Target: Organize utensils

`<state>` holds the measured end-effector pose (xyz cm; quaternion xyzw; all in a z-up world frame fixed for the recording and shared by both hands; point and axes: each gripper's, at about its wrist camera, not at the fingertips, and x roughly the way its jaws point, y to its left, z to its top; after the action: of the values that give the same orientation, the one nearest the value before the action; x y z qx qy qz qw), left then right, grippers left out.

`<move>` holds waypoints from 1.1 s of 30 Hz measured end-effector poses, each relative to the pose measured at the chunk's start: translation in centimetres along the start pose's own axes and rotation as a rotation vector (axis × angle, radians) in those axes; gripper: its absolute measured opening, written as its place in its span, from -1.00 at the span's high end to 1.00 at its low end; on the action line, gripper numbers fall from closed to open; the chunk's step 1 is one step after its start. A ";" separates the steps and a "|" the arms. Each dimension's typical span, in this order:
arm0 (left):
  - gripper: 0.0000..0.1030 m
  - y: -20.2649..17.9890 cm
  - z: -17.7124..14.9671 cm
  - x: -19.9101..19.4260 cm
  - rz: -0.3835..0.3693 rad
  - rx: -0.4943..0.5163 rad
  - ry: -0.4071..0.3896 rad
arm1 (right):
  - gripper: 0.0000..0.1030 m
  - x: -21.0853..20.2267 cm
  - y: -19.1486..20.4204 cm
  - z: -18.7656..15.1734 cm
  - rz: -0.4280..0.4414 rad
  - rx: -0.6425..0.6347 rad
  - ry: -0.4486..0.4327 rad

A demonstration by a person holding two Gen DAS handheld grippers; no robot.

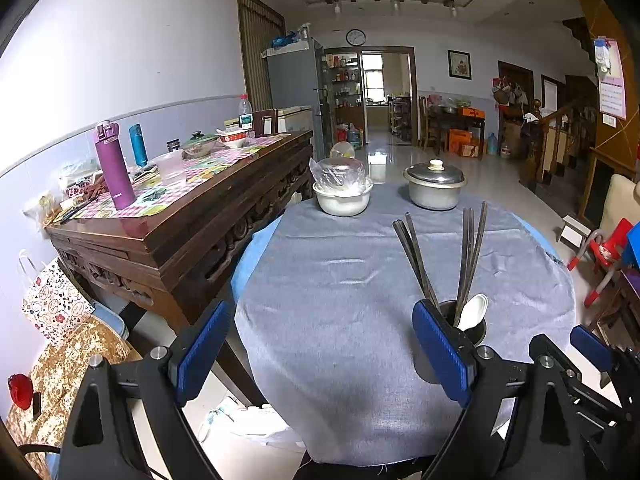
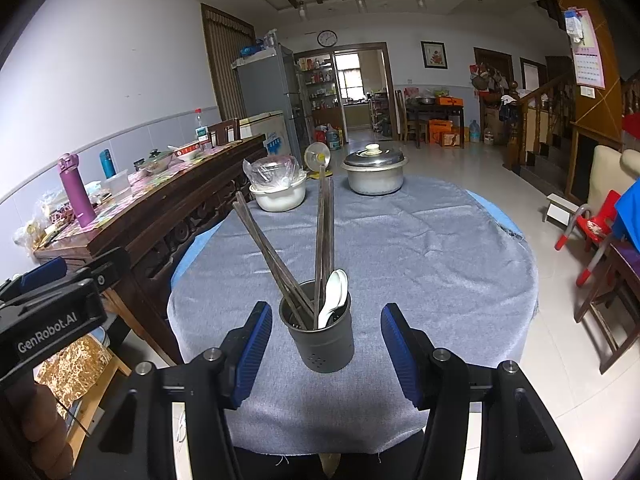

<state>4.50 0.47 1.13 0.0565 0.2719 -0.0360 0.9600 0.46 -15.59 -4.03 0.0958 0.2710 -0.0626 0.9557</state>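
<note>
Round bench under a grey-blue cloth. Near its front edge stands a dark grey metal utensil holder, upright, small holes low on its wall. Inside: several dark chopsticks leaning apart in two bunches, and white ceramic spoons resting against the rim.

Right gripper: jaws spread, one blue pad on either side of the holder, a clear gap on both sides, nothing pinched.

Left gripper: jaws spread wide over bare cloth, empty. Its right-hand pad stands just in front of the holder in the left wrist view; whether they touch cannot be told. A hand grips its handle, seen at the lower left of the right wrist view.

Far side of the bench: a white bowl covered with clear plastic, and a lidded aluminium pot, well apart from the holder.

Along the left wall, a dark carved wooden sideboard carrying a purple flask and dishes.
</note>
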 end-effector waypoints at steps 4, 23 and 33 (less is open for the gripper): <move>-0.79 -0.1 0.0 0.0 0.000 0.002 0.003 | -0.18 -0.1 -0.2 0.1 0.000 0.004 -0.007; -0.79 -0.2 -0.3 0.4 0.000 0.004 0.016 | -0.18 -0.3 -0.7 0.6 -0.003 0.011 -0.022; -0.79 -0.4 -0.4 0.7 -0.002 0.002 0.019 | -0.18 -0.1 -0.7 1.0 -0.005 0.001 -0.031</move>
<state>4.88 0.14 0.38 0.0577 0.2808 -0.0367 0.9573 0.76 -16.49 -3.25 0.0945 0.2564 -0.0668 0.9596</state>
